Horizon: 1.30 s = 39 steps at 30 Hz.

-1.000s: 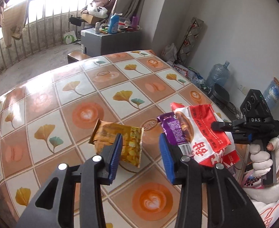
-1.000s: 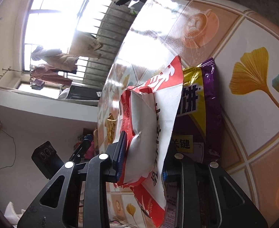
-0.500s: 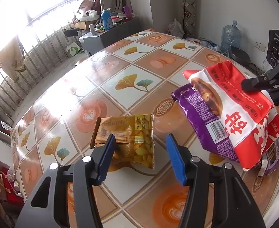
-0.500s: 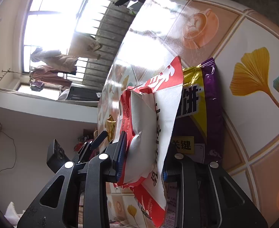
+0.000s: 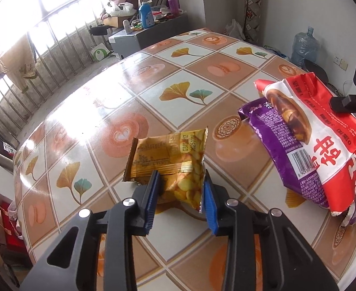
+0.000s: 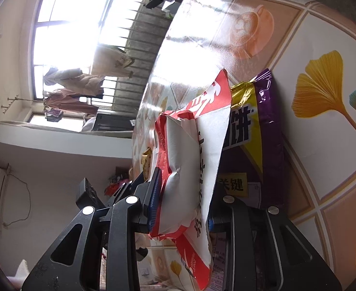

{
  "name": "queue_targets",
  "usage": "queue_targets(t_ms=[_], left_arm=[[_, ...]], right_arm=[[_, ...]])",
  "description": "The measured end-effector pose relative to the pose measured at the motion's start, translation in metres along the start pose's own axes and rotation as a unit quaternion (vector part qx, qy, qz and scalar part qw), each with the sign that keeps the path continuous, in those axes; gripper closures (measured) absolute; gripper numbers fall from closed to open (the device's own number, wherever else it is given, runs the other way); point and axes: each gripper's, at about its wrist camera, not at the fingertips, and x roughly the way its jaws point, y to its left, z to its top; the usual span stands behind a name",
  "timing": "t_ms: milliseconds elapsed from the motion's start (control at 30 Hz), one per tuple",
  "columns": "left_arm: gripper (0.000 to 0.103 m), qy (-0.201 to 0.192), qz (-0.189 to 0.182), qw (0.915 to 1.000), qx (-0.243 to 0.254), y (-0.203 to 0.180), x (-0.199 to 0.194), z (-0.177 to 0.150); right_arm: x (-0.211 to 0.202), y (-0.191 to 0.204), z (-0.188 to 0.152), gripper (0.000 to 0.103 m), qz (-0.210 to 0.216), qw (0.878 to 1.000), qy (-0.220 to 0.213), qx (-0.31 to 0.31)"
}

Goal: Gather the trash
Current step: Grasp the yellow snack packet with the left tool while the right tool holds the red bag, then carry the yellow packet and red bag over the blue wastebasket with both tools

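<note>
The yellow snack wrapper point(image 5: 169, 167) lies on the tiled table point(image 5: 185, 77), well in from the edges, on the part nearest the left gripper point(image 5: 181, 194). That gripper's jaws have just been closing, and they now stand narrow, one on each side of the wrapper's near end. The blue pads point(image 5: 208, 200) seem to touch the film and the foil edge is bent up against the right-hand one, but whether they press firmly is hard to tell from this angle.

The wrapper looks light, thin and crinkly, a foil-lined film that folds under any pressure. It is probably slick, so a bite on a single flat layer could slide off. The better hold is likely where the near end bunches into several layers, or across the crimped seal, which is stiffer. Nothing in it looks fragile; crushing it does no harm.

The right gripper point(image 6: 181, 198) is clamped on a red and white bag point(image 6: 190, 169) with a purple bag point(image 6: 257, 145) behind it, both held above the table toward its right-hand edge. They are equally soft and droop below the jaws. Any yellow wrapper added to that bundle would need tucking between layers, since loose film slips out easily.
</note>
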Motion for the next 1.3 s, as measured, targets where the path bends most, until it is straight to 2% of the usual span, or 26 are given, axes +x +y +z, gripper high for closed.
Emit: queue_targets(t_ms=[167, 400, 667, 833, 1033, 1300], left_arm=[[0.080, -0.010, -0.005, 0.9999, -0.007, 0.005, -0.009, 0.003], [0.081, -0.040, -0.007, 0.9988, -0.028, 0.014, -0.034, 0.013], [0.081, -0.075, -0.021, 0.9963, -0.038, 0.014, -0.058, 0.027], [0.081, -0.086, -0.034, 0.9947, -0.045, 0.012, -0.066, 0.031], [0.081, -0.110, -0.046, 0.9917, -0.048, 0.010, -0.081, 0.039], [0.081, -0.147, -0.065, 0.9867, -0.026, -0.010, -0.104, 0.059]], right_arm=[[-0.008, -0.001, -0.005, 0.075, 0.034, 0.999, -0.003, 0.012], [-0.017, 0.007, -0.014, 0.075, 0.097, 0.995, -0.004, 0.016], [-0.008, 0.033, -0.027, 0.074, 0.133, 0.990, 0.025, -0.030], [-0.012, 0.052, -0.032, 0.074, 0.156, 0.986, 0.023, -0.061], [-0.033, 0.057, -0.024, 0.074, 0.182, 0.982, -0.011, -0.057], [-0.083, 0.048, -0.019, 0.074, 0.209, 0.972, -0.093, -0.052]])
